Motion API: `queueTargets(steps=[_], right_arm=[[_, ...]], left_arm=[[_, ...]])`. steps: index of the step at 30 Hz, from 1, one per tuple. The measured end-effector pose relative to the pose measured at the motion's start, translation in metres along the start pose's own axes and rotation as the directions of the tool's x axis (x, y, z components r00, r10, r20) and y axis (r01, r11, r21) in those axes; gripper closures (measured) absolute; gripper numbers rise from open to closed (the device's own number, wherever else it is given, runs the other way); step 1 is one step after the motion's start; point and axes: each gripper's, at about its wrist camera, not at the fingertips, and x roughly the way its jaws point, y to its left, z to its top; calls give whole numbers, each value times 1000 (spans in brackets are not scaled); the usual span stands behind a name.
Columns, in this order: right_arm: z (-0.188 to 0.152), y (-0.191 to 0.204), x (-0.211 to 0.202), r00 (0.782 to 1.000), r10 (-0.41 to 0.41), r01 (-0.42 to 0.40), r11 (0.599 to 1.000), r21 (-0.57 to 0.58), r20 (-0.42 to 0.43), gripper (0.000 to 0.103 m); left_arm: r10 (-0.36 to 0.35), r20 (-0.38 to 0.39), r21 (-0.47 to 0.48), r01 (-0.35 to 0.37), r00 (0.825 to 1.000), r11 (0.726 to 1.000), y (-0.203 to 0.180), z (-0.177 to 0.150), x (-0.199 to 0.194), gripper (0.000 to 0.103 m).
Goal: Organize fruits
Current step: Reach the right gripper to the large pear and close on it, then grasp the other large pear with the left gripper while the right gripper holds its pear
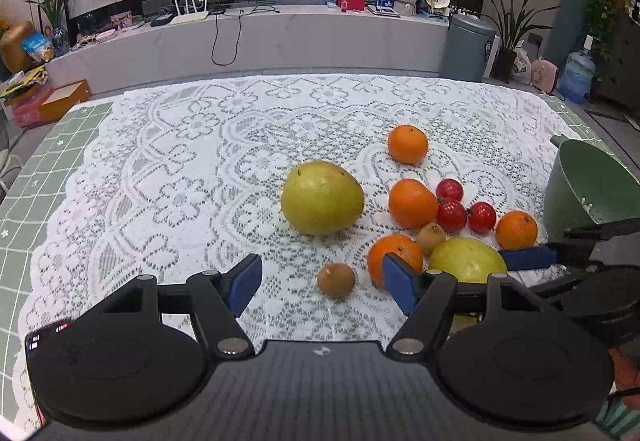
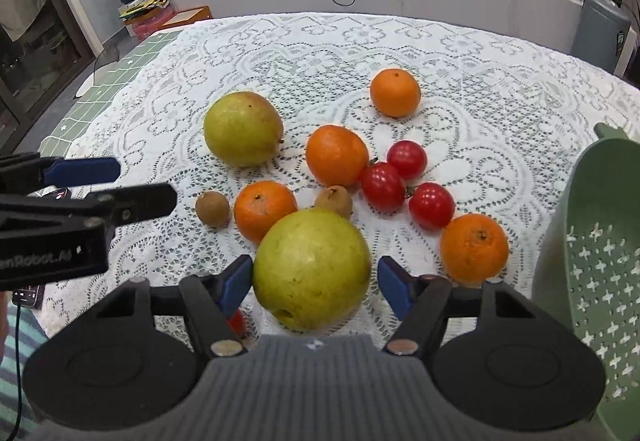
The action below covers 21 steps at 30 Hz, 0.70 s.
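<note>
Fruits lie on a lace-covered table: two yellow-green pears, several oranges, three red tomatoes and two small brown kiwis. My right gripper (image 2: 314, 281) is open, its blue pads on either side of the near pear (image 2: 312, 269), which also shows in the left wrist view (image 1: 466, 259). My left gripper (image 1: 322, 283) is open and empty just above the table, with a kiwi (image 1: 336, 279) ahead between its fingers. The far pear (image 1: 322, 197) lies beyond it. A green perforated basket (image 2: 596, 265) stands at the right.
The lace cloth (image 1: 200, 181) covers a green grid mat (image 1: 52, 161). Beyond the table edge are a TV counter (image 1: 260, 29), a grey bin (image 1: 468, 45) and potted plants. A phone (image 2: 28, 295) lies at the near left edge.
</note>
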Motion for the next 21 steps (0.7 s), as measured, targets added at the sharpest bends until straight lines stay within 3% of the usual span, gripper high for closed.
queueTargets(steps=[10,18,21], right_arm=[[2,-1,-1,1000,1,-1,1000,-7,-7,40],[1,-13,-8,997,-79,79,997,-12,-27,40],[3,-21,-7,997,-66,67,997,26,-38,40]], left_arm=[[2,3,33,-2,1000,999,2,13,20,22],[10,12,70,-11,1000,997,-3,25,38,16],[13,12,105,-14,1000,994,-6,27,47,16]])
